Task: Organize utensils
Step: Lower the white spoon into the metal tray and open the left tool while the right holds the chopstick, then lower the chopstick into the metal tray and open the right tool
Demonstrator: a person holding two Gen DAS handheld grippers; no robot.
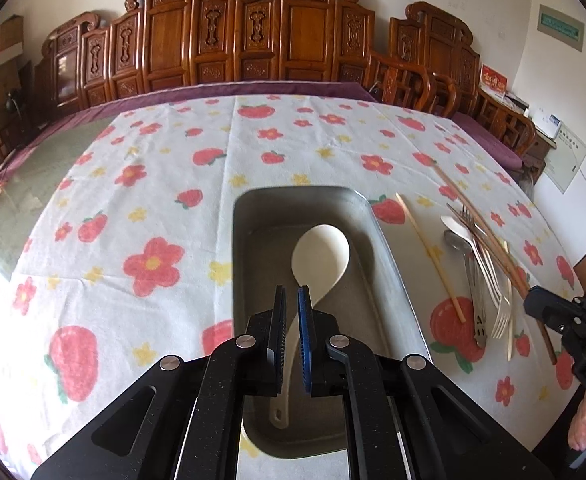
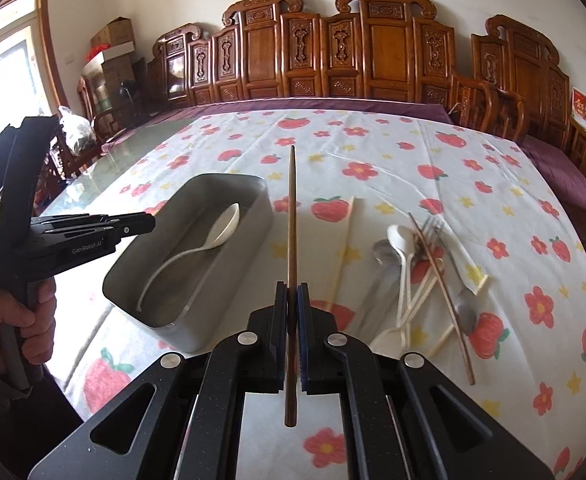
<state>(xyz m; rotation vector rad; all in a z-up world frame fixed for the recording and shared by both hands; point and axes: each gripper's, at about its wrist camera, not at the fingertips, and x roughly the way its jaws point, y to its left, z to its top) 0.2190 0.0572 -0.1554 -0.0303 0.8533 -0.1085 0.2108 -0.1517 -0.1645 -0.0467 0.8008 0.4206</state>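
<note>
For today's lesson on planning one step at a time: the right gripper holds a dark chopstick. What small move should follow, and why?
Probably carry the right gripper leftward until the dark chopstick hangs over the metal tray. It is clamped clear of the tablecloth, the tray already holds a white spoon, and more utensils still lie in the pile on the right.

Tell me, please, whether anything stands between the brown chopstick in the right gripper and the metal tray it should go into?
Nothing visible does. The right gripper holds the brown chopstick above the cloth just right of the metal tray. The tray holds only a white spoon, and the left gripper hangs at its far left edge.
</note>
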